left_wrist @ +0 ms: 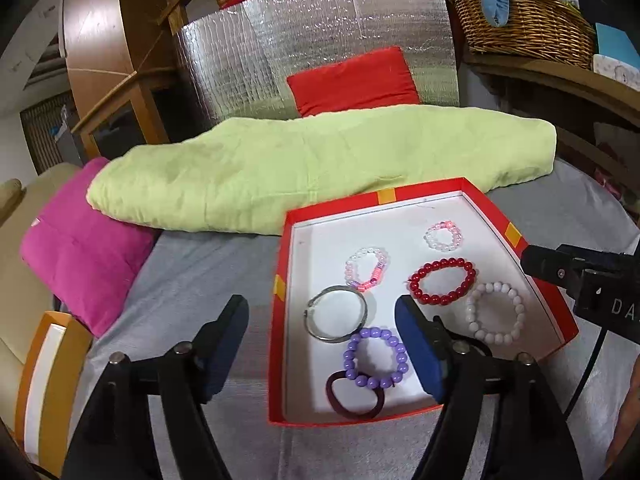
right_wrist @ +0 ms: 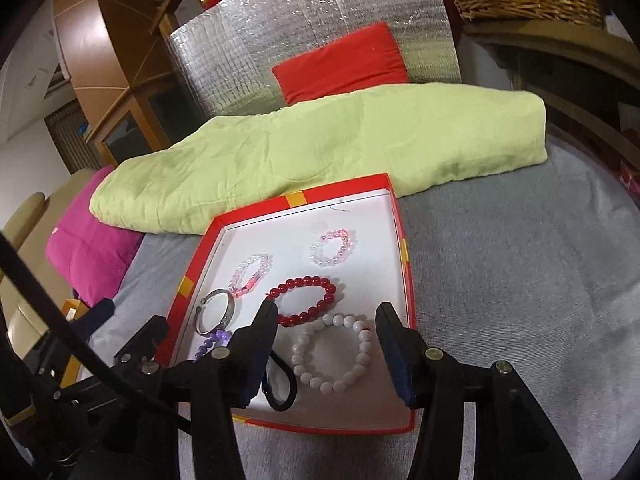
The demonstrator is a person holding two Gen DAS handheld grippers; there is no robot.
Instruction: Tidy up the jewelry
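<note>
Seven pieces are laid flat and mostly apart in the shallow red cardboard box lid with a white inside, presumably so each can be picked singly. Only the purple plastic bead bracelet overlaps the dark maroon elastic hair tie. The left tool and right tool are held empty, fingers spread apart, the right one above the white bead bracelet.

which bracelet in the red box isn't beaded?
The plain silver metal bangle, lying flat beside the purple bead bracelet. It is one smooth band; the red, white, purple and two pink-and-clear bracelets are strung beads.
</note>
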